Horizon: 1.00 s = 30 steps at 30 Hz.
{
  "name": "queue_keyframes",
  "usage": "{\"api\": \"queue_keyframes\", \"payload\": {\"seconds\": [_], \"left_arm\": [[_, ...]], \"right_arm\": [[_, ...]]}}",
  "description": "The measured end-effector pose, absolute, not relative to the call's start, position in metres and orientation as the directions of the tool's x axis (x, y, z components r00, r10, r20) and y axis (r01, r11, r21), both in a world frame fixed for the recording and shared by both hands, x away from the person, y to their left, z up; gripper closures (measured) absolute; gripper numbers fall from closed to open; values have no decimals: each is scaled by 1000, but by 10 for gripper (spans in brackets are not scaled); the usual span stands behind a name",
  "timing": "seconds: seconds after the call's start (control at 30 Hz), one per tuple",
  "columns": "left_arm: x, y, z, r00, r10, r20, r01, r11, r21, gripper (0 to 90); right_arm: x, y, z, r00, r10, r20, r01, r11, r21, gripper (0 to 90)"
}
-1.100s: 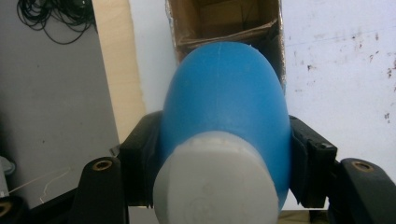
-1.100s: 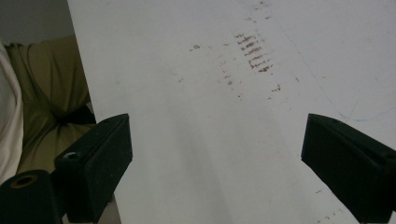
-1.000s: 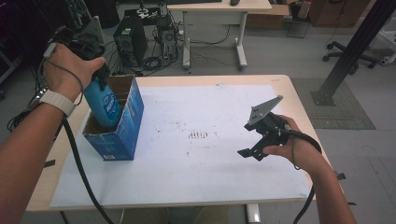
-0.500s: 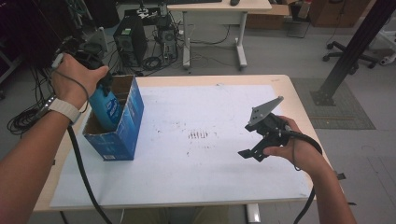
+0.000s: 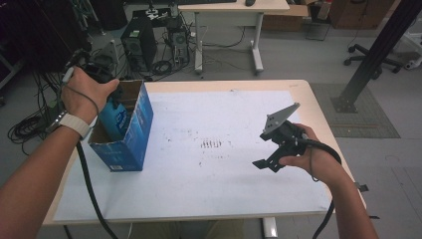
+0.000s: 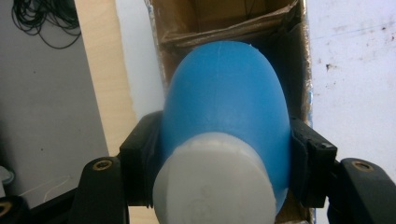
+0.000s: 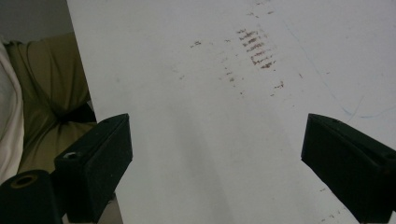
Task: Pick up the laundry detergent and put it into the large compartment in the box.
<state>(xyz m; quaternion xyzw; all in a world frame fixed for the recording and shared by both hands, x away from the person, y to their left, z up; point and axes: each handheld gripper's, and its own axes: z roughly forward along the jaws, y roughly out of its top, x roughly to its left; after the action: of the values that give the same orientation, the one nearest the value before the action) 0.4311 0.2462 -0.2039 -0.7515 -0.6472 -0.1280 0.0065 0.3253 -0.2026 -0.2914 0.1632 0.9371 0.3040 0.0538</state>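
A blue bottle (image 6: 224,107) with a white cap sits clamped between the black jaws of my left gripper (image 6: 224,158), its rounded bottom pointing into an open cardboard box (image 6: 233,23). From the high view the blue bottle (image 5: 115,119) is partly inside the blue-sided box (image 5: 130,134) at the table's left, with my left gripper (image 5: 102,79) above it. My right gripper (image 5: 268,162) hovers over the right part of the table, open, with nothing between its jaws (image 7: 215,154).
A white sheet (image 5: 214,149) with brown smudges covers most of the wooden table (image 5: 318,109). Beyond the table stand a computer tower (image 5: 135,45), cables and a second desk (image 5: 234,7). A black post (image 5: 373,55) rises at the right.
My left gripper has carried the blue bottle back and down, deeper into the box. The right gripper has stayed put.
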Motion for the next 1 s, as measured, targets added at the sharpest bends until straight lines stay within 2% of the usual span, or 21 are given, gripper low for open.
{"api": "queue_keyframes", "payload": {"seconds": [1.0], "left_arm": [[434,243,-249,155,962,226,974,-187,129,381]], "right_arm": [[328,-202,-294,-940,341,7,280,760,586,89]]}}
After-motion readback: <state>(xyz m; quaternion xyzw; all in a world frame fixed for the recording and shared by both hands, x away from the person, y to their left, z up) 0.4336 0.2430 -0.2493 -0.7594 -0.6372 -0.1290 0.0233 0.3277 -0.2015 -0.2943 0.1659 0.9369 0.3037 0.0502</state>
